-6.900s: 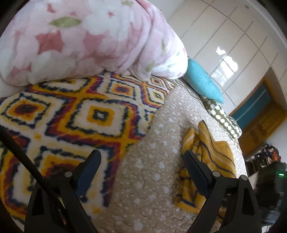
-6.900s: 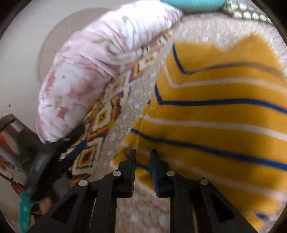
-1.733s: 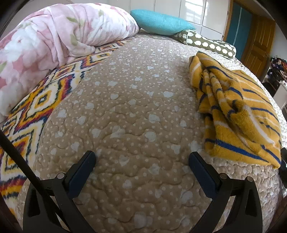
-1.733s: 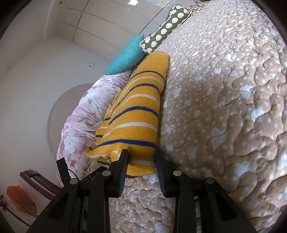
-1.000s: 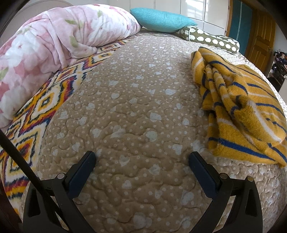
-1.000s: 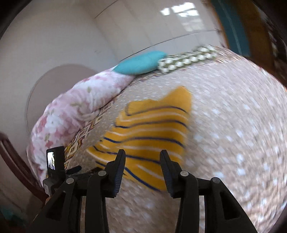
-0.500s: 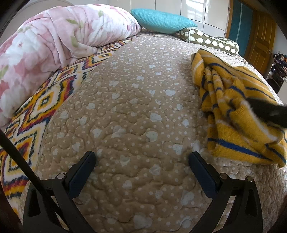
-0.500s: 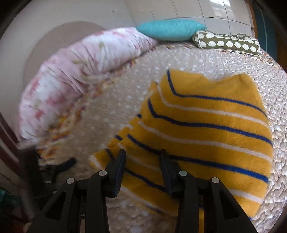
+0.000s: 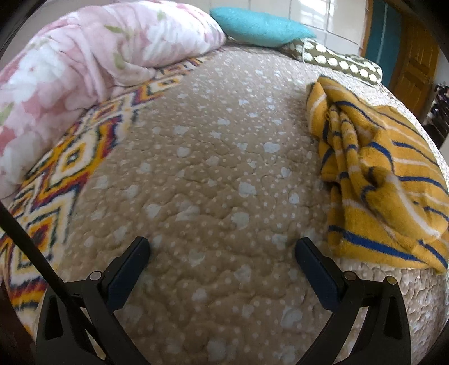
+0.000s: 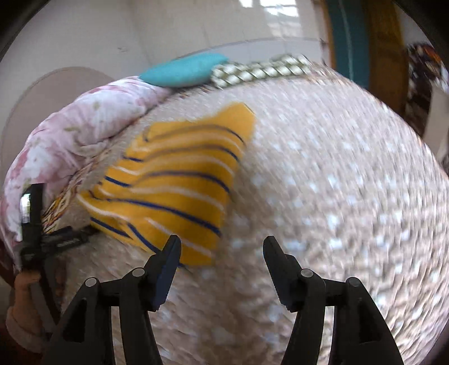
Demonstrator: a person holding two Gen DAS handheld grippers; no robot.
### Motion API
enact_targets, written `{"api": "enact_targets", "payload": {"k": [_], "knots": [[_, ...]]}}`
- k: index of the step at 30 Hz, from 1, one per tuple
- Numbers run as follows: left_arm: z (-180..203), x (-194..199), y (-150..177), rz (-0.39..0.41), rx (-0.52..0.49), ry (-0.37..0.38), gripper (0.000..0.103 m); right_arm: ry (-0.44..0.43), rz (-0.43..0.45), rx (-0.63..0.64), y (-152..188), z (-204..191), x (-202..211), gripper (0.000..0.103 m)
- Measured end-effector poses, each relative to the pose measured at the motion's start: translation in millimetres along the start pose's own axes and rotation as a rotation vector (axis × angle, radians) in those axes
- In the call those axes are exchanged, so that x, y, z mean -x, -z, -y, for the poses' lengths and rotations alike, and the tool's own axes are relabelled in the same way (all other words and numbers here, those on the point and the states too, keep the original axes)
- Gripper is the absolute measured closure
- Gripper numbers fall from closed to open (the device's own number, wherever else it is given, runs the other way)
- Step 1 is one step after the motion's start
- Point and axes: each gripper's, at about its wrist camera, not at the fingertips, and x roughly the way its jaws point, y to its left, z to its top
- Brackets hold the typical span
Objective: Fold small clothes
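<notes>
A small yellow garment [image 9: 384, 179] with blue and white stripes lies bunched on the beige quilted bed [image 9: 213, 174], right of my left gripper. It also shows in the blurred right wrist view [image 10: 174, 185], spread flatter, ahead and left of my right gripper. My left gripper [image 9: 221, 252] is open and empty, low over the quilt near its front edge. My right gripper [image 10: 221, 250] is open and empty, just off the garment's near corner. The left gripper shows at far left in the right wrist view [image 10: 42, 238].
A pink floral duvet [image 9: 84, 61] is heaped at the back left on a patterned blanket [image 9: 64, 168]. A teal pillow [image 9: 261, 25] and a dotted pillow [image 9: 336, 61] lie at the bed's head. A wooden door [image 9: 412, 64] stands at the right.
My right gripper has opened wide and pulled back off the garment, swinging right. The garment lies let go on the quilt. My left gripper has stayed in place, open.
</notes>
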Motion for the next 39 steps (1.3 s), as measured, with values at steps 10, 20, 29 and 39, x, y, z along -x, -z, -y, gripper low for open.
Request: {"api": "enact_targets", "payload": {"k": [10, 20, 29, 39], "knots": [[-5.7, 103.1, 31.0, 0.269, 0.122, -0.028, 0.0, -0.036, 0.045, -0.07, 20.9, 20.6, -15.4, 0.019], [38.6, 149.9, 35.9, 0.356, 0.016, -0.012, 0.0, -0.25, 0.083, -0.166, 22.9, 35.3, -14.5, 0.001], [56.8, 147.0, 44.8, 0.309, -0.051, 0.007, 0.0, -0.272, 0.121, -0.164, 29.2, 34.7, -9.5, 0.001], [47.6, 152.7, 46.5, 0.295, -0.03, -0.027, 0.0, -0.274, 0.132, -0.173, 31.0, 38.6, -7.3, 0.003]]}}
